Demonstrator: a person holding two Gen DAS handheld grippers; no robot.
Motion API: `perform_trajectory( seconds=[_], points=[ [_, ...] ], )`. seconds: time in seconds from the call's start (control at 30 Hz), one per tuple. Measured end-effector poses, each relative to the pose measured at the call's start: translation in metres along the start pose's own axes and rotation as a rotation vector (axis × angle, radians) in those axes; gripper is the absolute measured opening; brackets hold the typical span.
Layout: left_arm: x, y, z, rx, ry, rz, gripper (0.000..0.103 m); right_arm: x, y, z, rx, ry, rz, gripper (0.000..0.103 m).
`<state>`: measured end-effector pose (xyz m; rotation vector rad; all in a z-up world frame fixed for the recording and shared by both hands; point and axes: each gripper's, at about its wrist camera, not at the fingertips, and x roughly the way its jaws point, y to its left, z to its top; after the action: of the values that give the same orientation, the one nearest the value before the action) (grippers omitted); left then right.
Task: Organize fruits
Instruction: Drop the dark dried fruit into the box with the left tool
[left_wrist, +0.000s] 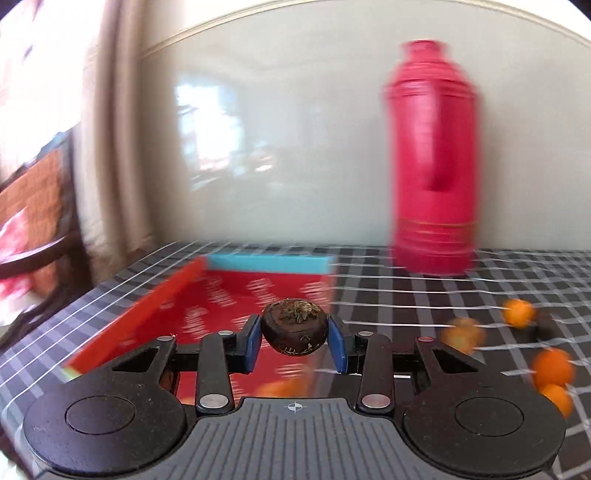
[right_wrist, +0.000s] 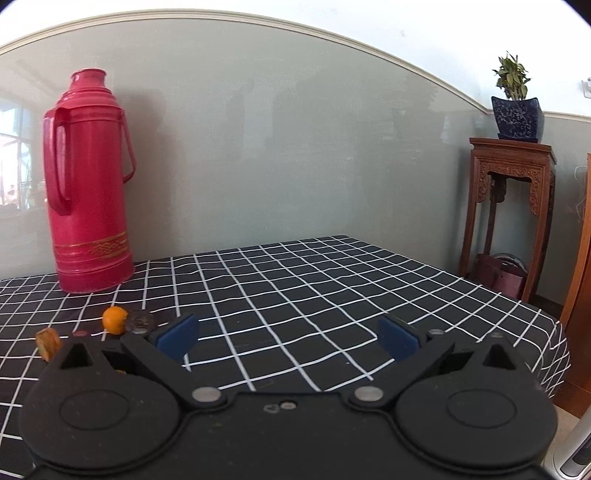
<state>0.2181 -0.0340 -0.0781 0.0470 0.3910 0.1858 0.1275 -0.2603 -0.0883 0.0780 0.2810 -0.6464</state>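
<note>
My left gripper (left_wrist: 295, 341) is shut on a dark brown round fruit (left_wrist: 294, 332) with dried bits on top, held above the near part of a red box (left_wrist: 229, 299) with a blue far wall. Several small orange fruits (left_wrist: 553, 367) lie on the checked cloth to the right, blurred. One orange fruit (left_wrist: 284, 387) shows under the gripper near the box's edge. In the right wrist view my right gripper (right_wrist: 288, 338) stands open over bare cloth, with an orange fruit (right_wrist: 114, 320), a dark round fruit (right_wrist: 140, 320) and a brownish piece (right_wrist: 48, 344) to its left.
A tall red thermos (left_wrist: 434, 158) (right_wrist: 88, 184) stands at the back of the table against the grey wall. A wooden stand (right_wrist: 511, 206) with a potted plant (right_wrist: 515, 103) is beyond the table's right edge. A chair (left_wrist: 37, 206) sits at the left.
</note>
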Motion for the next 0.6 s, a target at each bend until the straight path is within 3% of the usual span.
perform_trajectory(
  seconds=[0.23, 0.4, 0.6],
  points=[
    [0.02, 0.048, 0.002, -0.089, 0.1, 0.164, 0.039, -0.007, 0.023, -0.002, -0.035, 0.011, 0.084, 0.097],
    [0.025, 0.061, 0.0, -0.106, 0.128, 0.202, 0.039, -0.01, 0.035, -0.003, -0.059, 0.017, 0.14, 0.097],
    [0.017, 0.069, 0.001, -0.138, 0.11, 0.217, 0.066, -0.016, 0.044, -0.003, -0.072, 0.012, 0.155, 0.097]
  ],
)
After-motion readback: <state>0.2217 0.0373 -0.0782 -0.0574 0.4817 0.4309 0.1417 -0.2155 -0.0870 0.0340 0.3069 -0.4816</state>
